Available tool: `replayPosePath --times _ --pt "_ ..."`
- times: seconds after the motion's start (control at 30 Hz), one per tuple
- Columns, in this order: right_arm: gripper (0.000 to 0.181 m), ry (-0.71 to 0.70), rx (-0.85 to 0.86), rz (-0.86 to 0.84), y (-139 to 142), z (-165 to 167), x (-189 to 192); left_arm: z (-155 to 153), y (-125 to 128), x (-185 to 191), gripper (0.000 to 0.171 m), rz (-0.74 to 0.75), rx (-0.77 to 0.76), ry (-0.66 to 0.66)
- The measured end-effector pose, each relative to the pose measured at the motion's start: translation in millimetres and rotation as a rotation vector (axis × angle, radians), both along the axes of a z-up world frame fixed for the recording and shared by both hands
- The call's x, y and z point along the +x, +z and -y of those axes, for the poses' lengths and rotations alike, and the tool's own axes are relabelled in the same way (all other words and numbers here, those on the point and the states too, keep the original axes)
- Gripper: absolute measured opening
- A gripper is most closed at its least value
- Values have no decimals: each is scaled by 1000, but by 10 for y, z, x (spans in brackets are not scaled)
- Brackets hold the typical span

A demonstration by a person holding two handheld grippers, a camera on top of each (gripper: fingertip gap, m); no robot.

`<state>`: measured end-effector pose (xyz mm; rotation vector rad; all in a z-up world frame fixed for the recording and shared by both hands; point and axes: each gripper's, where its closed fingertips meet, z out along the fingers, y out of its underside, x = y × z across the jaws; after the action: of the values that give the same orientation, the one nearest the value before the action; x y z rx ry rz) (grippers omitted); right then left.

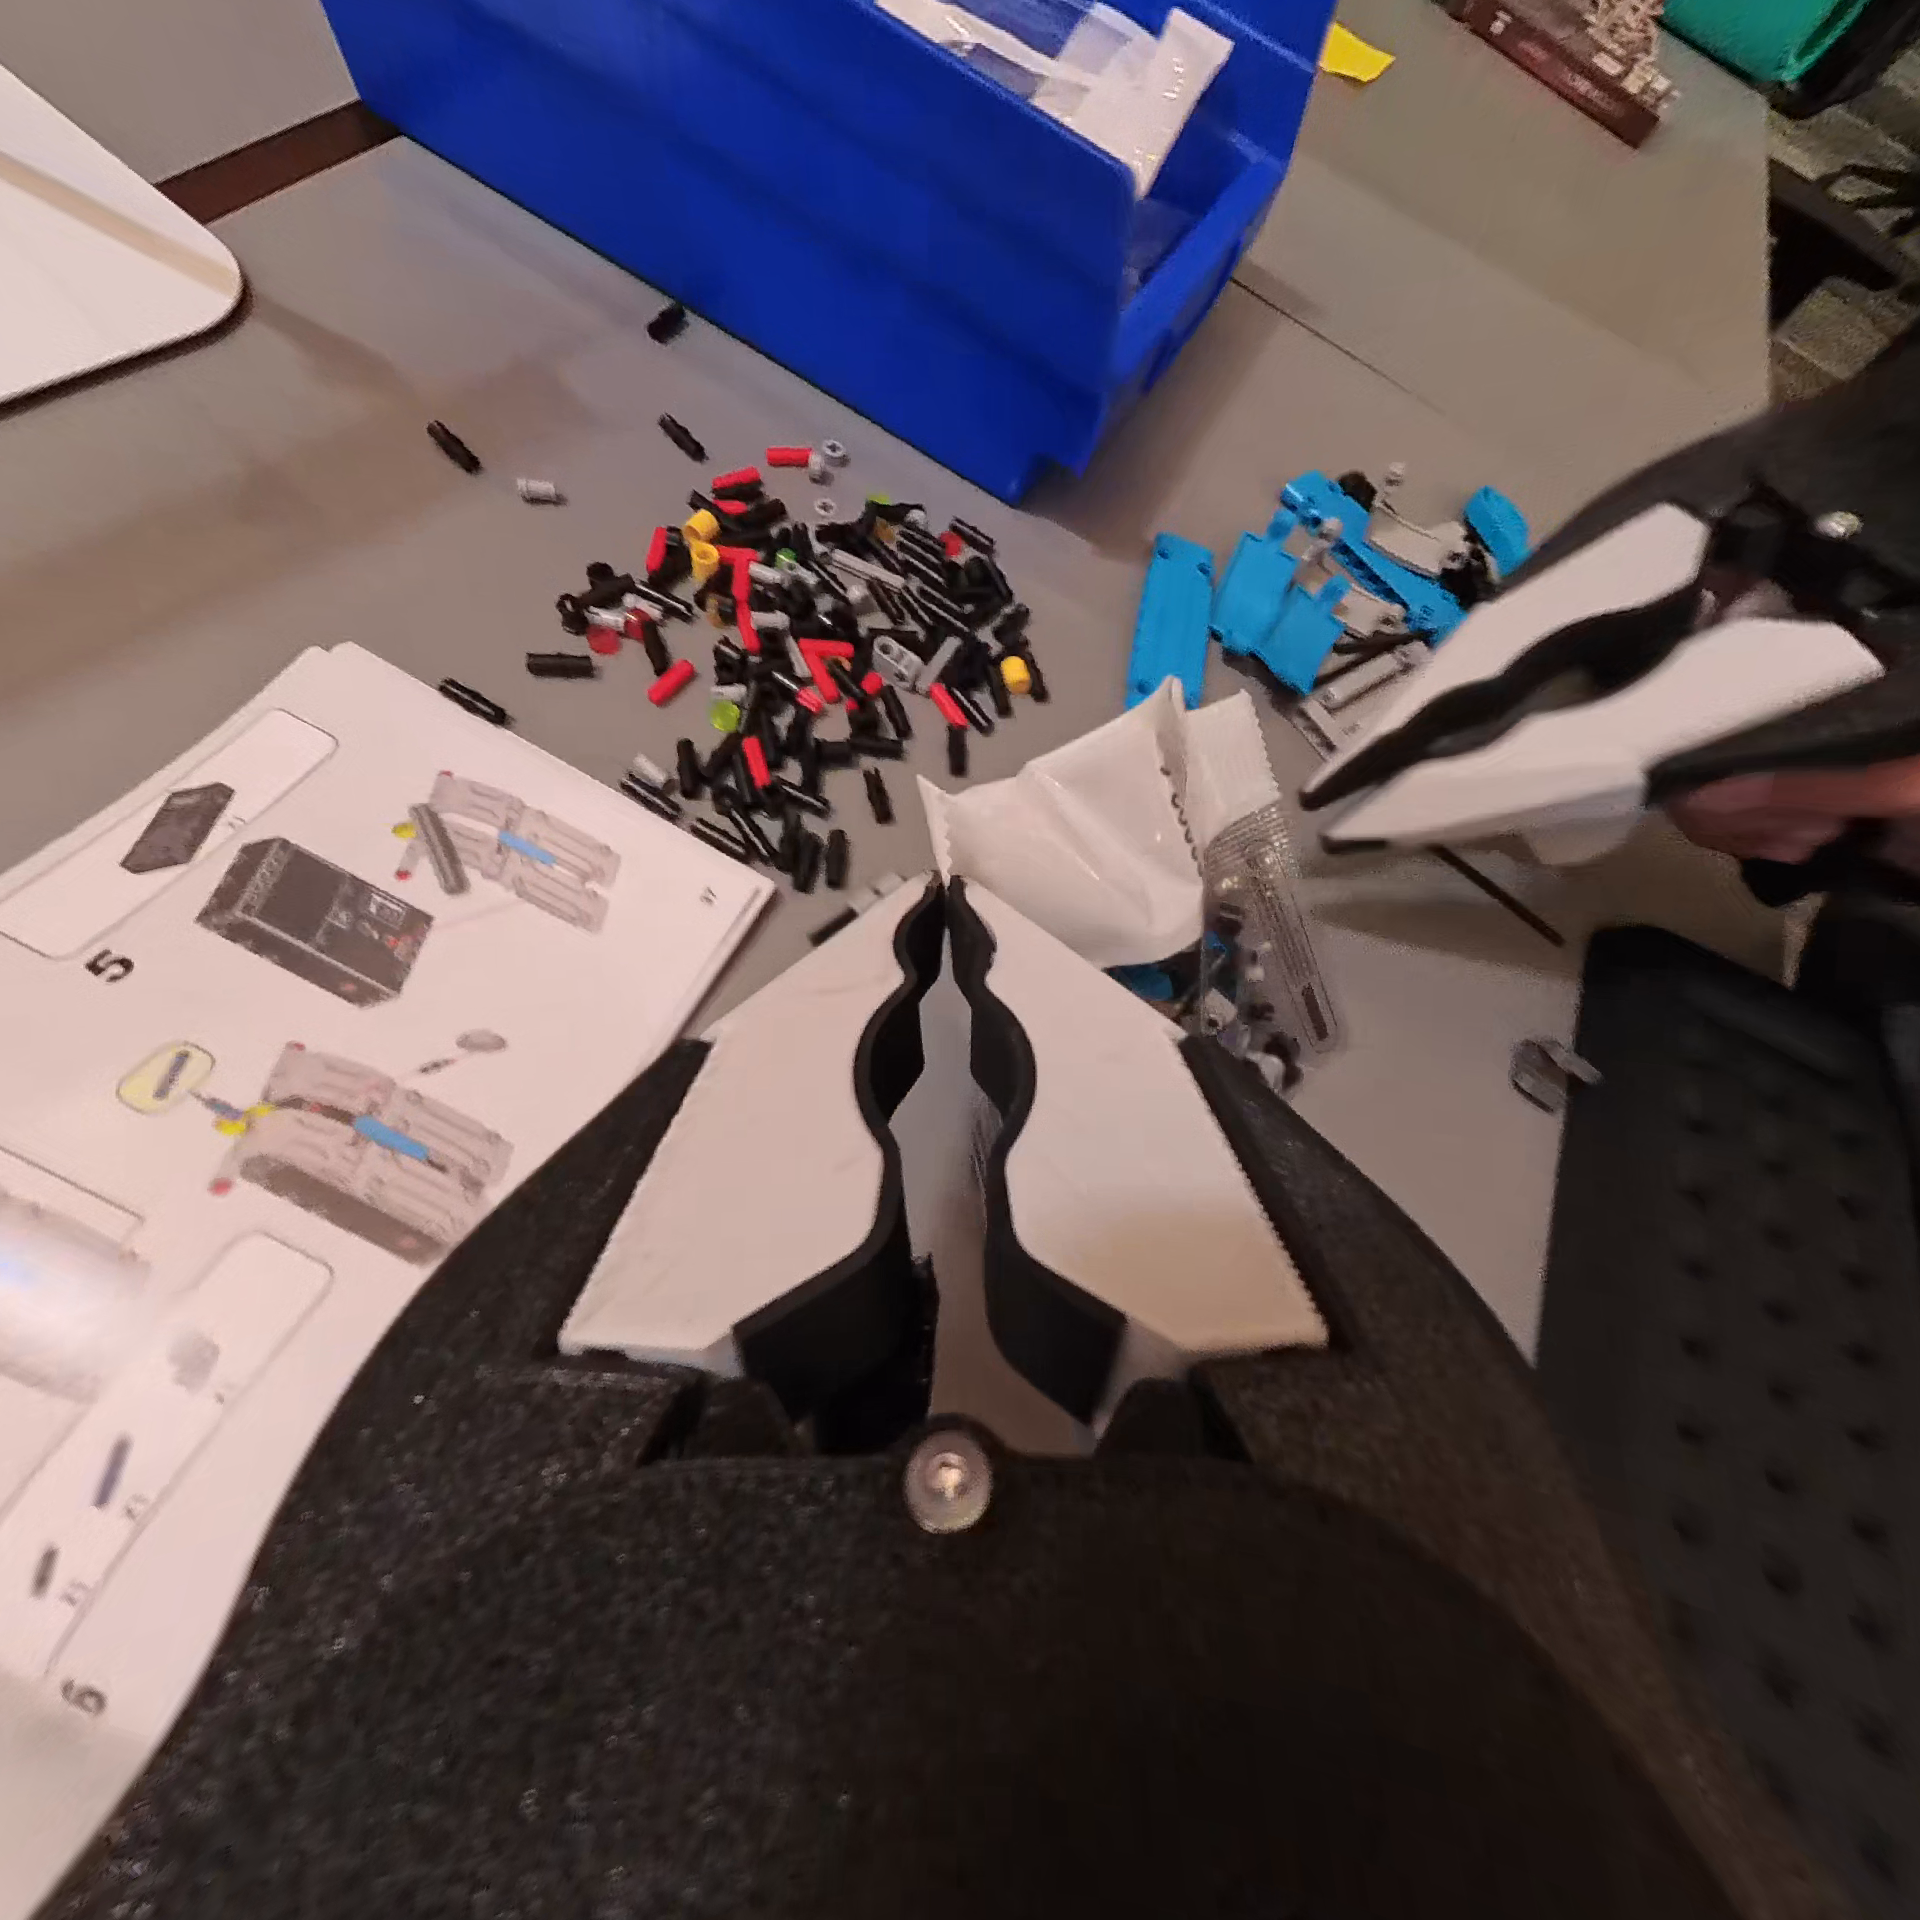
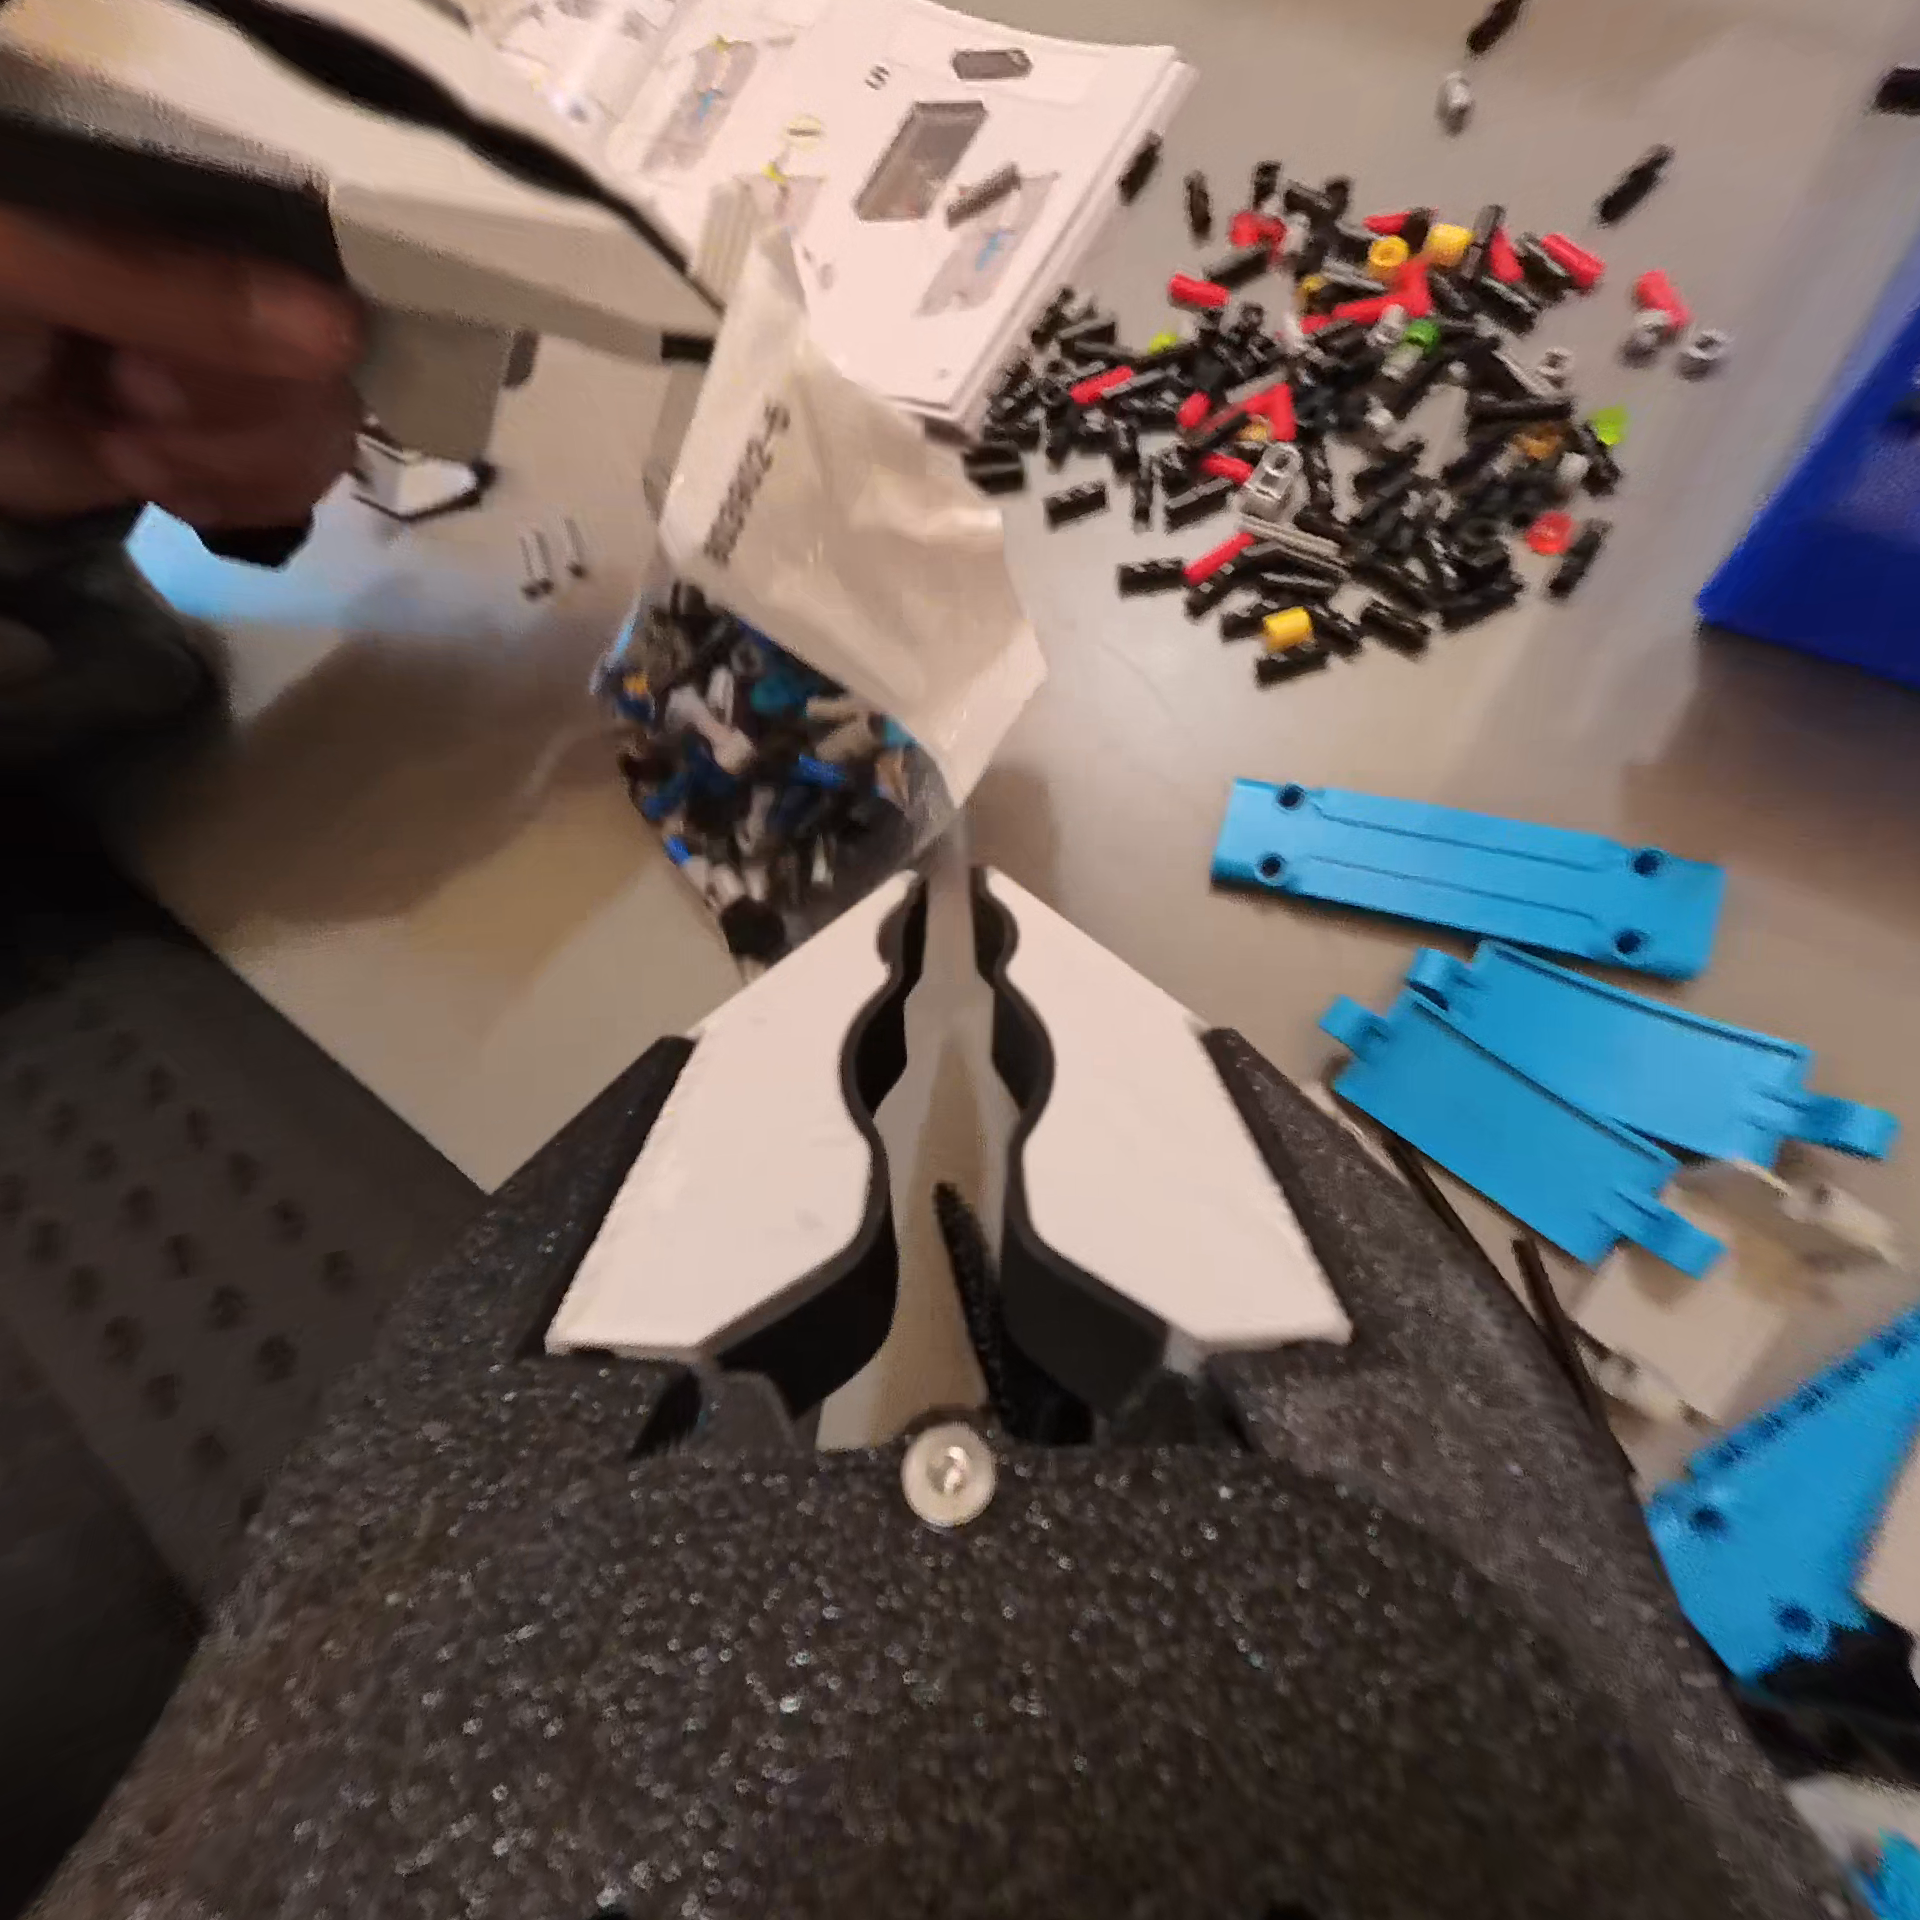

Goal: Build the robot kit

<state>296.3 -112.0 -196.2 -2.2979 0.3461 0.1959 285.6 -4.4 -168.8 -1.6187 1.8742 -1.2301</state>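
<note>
A plastic bag, white at the top and clear below, hangs between both grippers above the grey table. Small black, blue and white building parts fill its clear part. My left gripper is shut on the bag's white serrated edge. My right gripper is shut on a thin corner of the bag. In the left wrist view the right gripper comes in from the right at the bag's clear side. In the right wrist view the left gripper pinches the bag's top.
A pile of small black, red, yellow and grey parts lies beyond the bag. An open instruction booklet lies left. A blue bin stands behind. Light-blue panels and a part-built blue assembly lie right. A black perforated surface borders the table. The grippers' ends are close to 12 cm from one another. The part-built blue assembly is closer to my right gripper, around 15 cm from its tips; the left tips are 25 cm off. The right camera catches it too, in the right wrist view.
</note>
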Motion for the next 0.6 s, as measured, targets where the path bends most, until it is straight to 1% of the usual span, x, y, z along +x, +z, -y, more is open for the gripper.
replayPosePath --times 0.07,0.13,0.2,0.3,0.37,0.4,0.47,0.5,0.57,0.6 --pt "20 -14 -9 4 -42 99 39 -78 -19 140 0 2 1 29" --pt "32 -17 4 -4 -60 130 24 -113 -31 251 0 -3 -33 49" --pt "36 15 14 9 -70 107 -60 -130 -68 314 0 -11 -43 56" --pt "36 52 -17 88 -143 52 -144 -147 -125 308 2 -19 -41 54" --pt "36 83 -40 107 -198 7 -229 -198 -108 222 22 -20 -42 68" --pt "36 84 -65 126 -237 1 -235 -245 -97 142 26 -23 -25 77" --pt "36 82 -120 157 -319 18 -230 -345 -101 -79 25 -26 66 65" --pt "36 82 -140 169 -347 31 -228 -349 -137 -208 25 -42 107 34" --pt "35 87 -129 200 -327 17 -236 -226 -277 -463 25 -107 156 -77" --pt "35 97 -130 225 -319 10 -245 -166 -358 -562 25 -131 205 -131"
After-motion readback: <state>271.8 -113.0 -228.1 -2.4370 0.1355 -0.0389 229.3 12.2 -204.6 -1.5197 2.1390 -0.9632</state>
